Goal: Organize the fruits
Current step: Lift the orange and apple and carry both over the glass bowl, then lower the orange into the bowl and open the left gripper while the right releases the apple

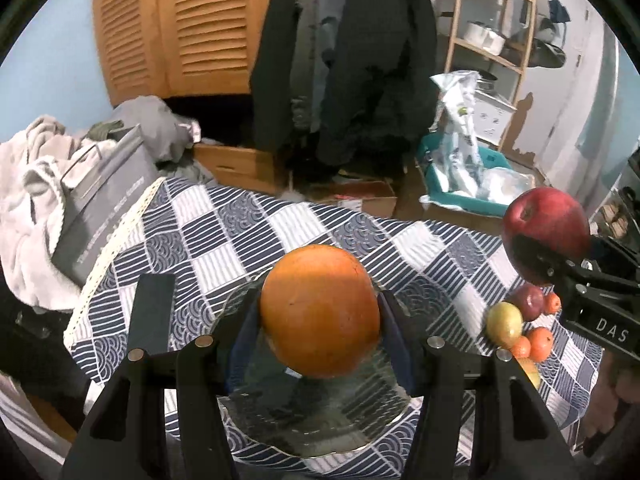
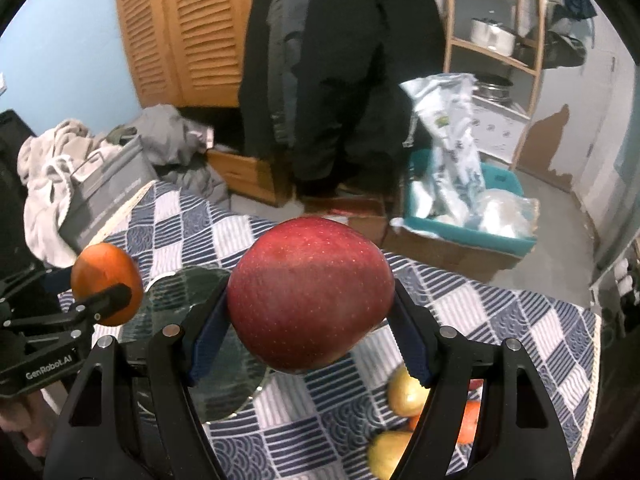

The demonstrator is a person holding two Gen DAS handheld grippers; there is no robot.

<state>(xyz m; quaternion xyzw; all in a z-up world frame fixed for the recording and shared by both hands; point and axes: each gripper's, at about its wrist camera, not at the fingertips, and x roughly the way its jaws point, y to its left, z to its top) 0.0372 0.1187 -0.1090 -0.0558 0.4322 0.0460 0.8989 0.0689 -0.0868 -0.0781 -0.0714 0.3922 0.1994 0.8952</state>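
Note:
My left gripper (image 1: pixel 320 316) is shut on an orange fruit (image 1: pixel 320 312), held in the air above a clear glass plate (image 1: pixel 320 420) on the checked tablecloth. In the right wrist view the same orange fruit (image 2: pixel 106 284) shows at the left, over the glass plate (image 2: pixel 180 292). My right gripper (image 2: pixel 310 320) is shut on a big red apple (image 2: pixel 310 300), which also appears at the right edge of the left wrist view as the red apple (image 1: pixel 546 224). Both fruits hang clear of the table.
A pile of loose fruit (image 1: pixel 520 324) lies on the cloth at the right: a yellow-green apple, a dark red one and small oranges. More of it (image 2: pixel 404 396) sits under my right gripper. A grey box (image 1: pixel 100 208) and laundry stand at the table's left end.

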